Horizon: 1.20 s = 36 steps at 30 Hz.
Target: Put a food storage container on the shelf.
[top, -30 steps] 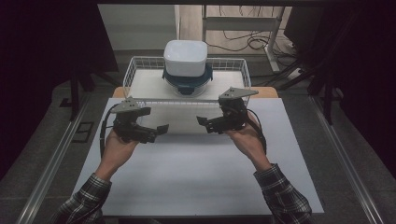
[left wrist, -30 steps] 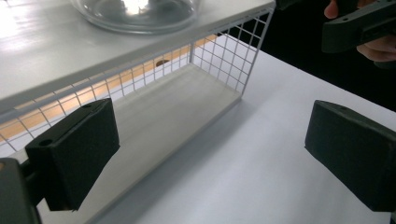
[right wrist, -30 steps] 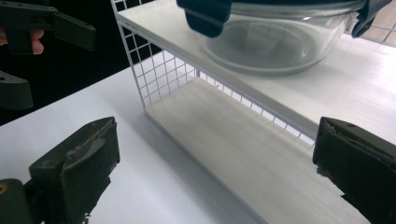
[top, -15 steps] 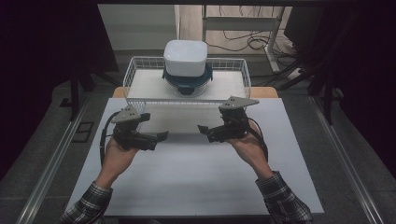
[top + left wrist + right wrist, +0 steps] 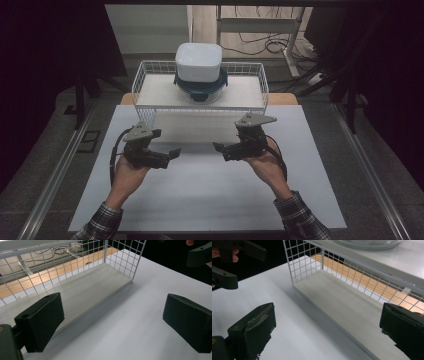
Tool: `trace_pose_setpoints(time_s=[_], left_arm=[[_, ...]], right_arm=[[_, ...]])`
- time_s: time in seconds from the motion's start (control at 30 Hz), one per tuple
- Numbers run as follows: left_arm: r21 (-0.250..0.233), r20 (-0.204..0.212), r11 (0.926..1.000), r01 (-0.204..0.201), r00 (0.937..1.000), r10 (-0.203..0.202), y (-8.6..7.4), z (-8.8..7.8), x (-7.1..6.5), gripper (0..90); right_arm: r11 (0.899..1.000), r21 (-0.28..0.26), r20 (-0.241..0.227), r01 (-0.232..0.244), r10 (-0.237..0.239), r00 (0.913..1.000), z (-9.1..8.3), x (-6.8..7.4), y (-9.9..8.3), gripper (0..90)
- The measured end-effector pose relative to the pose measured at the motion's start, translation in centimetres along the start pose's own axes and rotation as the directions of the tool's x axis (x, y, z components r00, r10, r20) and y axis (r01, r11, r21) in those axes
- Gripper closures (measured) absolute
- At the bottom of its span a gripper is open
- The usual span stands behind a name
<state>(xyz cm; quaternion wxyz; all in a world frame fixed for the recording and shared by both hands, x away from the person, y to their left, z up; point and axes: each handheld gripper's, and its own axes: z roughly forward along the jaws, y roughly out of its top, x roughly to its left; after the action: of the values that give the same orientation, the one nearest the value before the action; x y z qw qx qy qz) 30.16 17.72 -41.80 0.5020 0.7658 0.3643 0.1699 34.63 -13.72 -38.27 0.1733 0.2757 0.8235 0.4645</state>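
Holding: both hands keep the grippers over the white table sheet (image 5: 200, 195), in front of the wire basket (image 5: 150, 107).
Left gripper (image 5: 172, 152): jaws spread wide, nothing between them, pointing toward the right one.
Right gripper (image 5: 220, 148): jaws equally wide apart, empty; well apart from the left.
Gripper views: black blocky pads (image 5: 42, 320), the right gripper's scuffed (image 5: 253, 330); pale board (image 5: 352, 307) under the white grid mesh.
High view: basket raised on that board, just beyond the grippers.
Far: white rounded-square container (image 5: 199, 61) on a dark teal lid (image 5: 200, 85) atop a clear bowl, inside the basket.
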Motion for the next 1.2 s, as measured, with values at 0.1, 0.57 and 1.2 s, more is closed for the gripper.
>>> trace_pose_setpoints(time_s=[0.1, 0.57, 1.2], left_arm=[[-0.004, -0.002, 1.0, 0.003, 1.0, -0.003, -0.3, 0.1, -0.2, 2.8], [0.035, -0.023, 0.9991, -0.024, 0.9994, 0.025, -2.2, 0.5, -1.1, 2.8], [0.062, -0.021, 0.998, -0.015, 0.9996, 0.016, -4.3, 0.2, -1.7, 2.8]], right_arm=[[1.0, 0.002, 0.004, 0.008, -0.008, 1.0, 0.1, 0.2, -0.4, 0.0], [1.0, 0.014, -0.008, -0.004, 0.004, 1.0, 0.1, 0.9, -3.0, 0.0], [1.0, 0.008, -0.013, -0.019, 0.02, 0.9997, -1.1, 1.1, -4.7, 0.0]])
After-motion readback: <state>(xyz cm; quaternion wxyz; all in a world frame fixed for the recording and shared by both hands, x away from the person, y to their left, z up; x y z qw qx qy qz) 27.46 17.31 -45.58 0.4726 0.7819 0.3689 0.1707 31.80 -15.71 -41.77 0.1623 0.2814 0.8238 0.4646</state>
